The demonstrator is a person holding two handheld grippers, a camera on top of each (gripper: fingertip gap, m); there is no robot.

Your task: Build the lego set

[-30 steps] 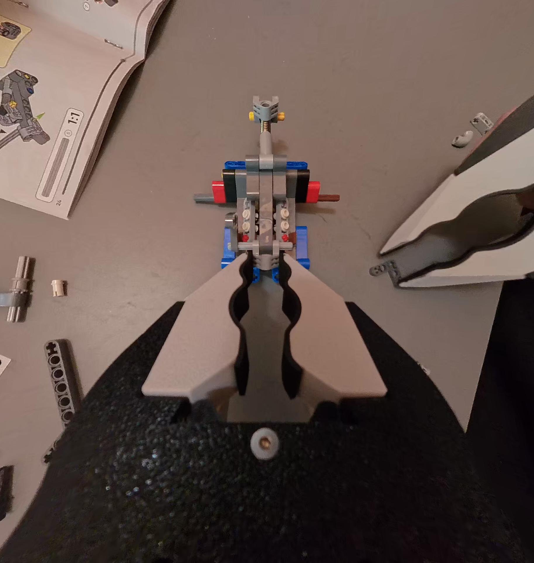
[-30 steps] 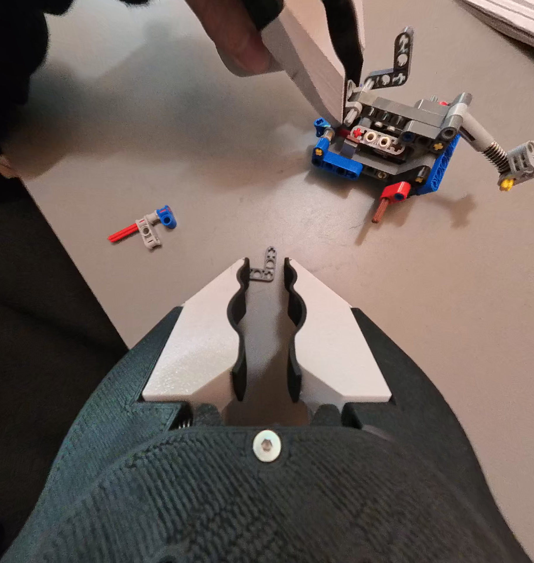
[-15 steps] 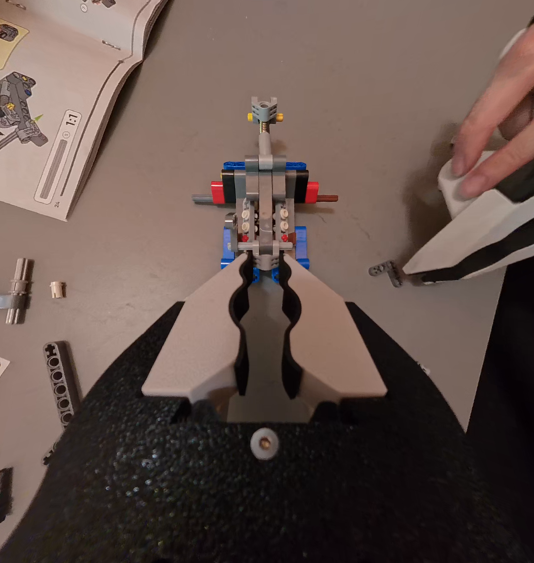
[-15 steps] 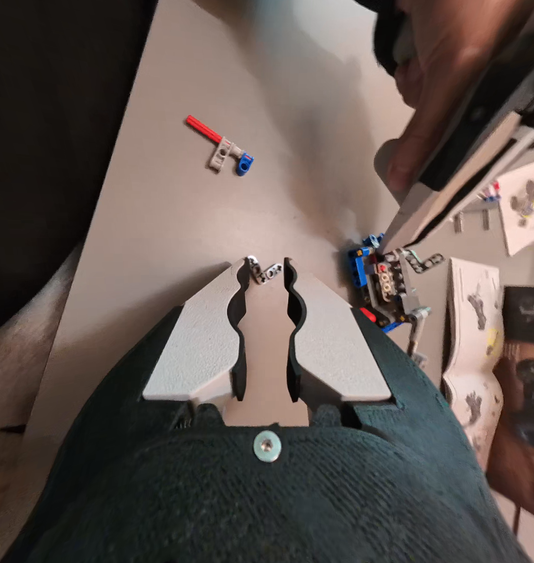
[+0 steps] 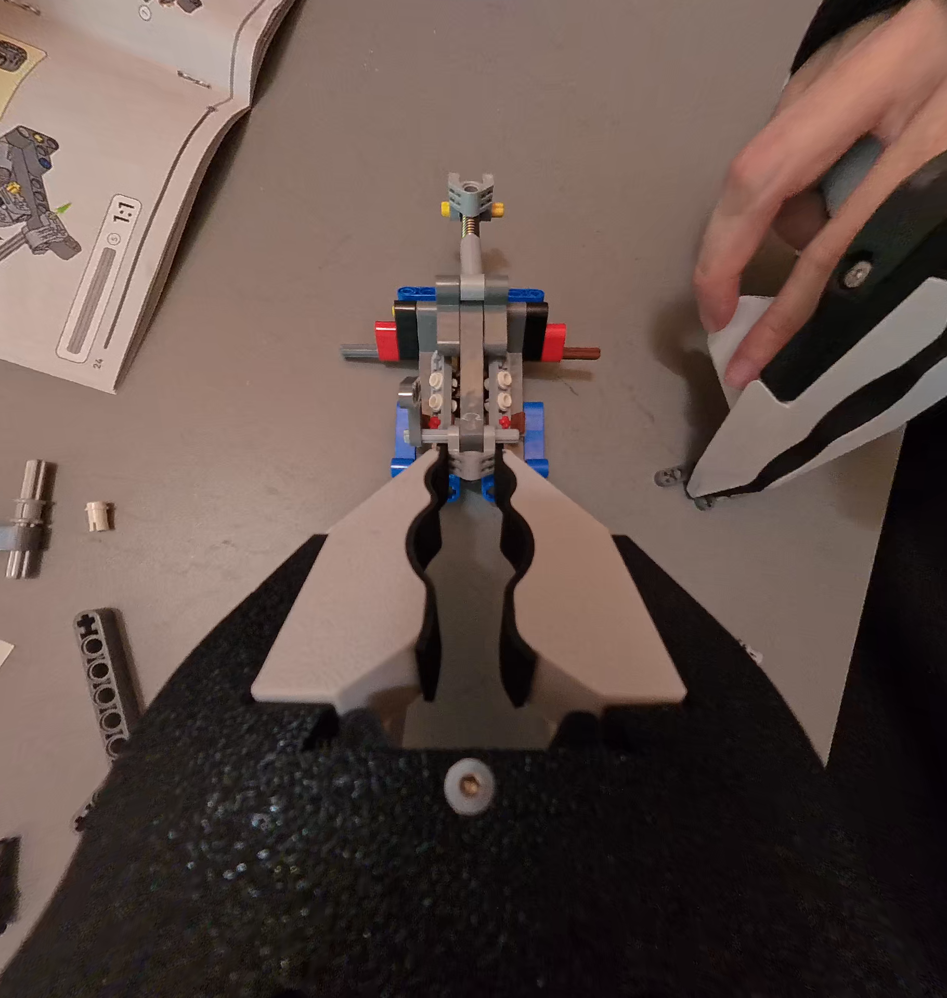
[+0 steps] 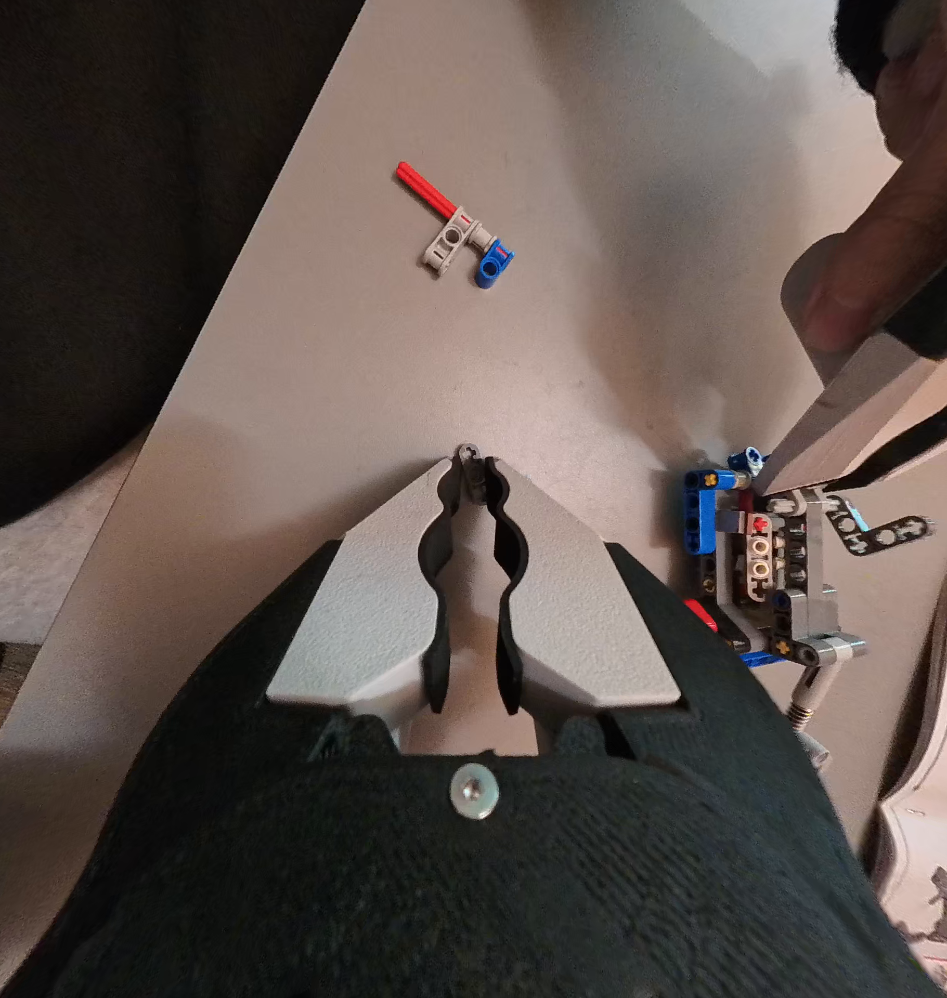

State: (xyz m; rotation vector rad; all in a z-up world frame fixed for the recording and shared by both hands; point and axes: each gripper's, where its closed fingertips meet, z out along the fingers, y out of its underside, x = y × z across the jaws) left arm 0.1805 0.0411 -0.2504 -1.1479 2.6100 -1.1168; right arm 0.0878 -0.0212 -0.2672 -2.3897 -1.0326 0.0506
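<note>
My left tongs [image 5: 470, 469] pinch the grey rear end of the brick model [image 5: 468, 345], which sits on the worktop [image 5: 595, 135]. My right tongs [image 6: 472, 470] are pressed onto a small dark grey angled beam [image 6: 474, 475] near the worktop's edge, beside the model. A red axle piece [image 6: 452, 224] lies farther off.

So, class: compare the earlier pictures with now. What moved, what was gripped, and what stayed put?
The right gripper rolled onto its side and closed on the small grey L-piece, which had lain flat between its open fingers. The left gripper stayed clamped on the model; the booklet and loose parts did not move.
</note>
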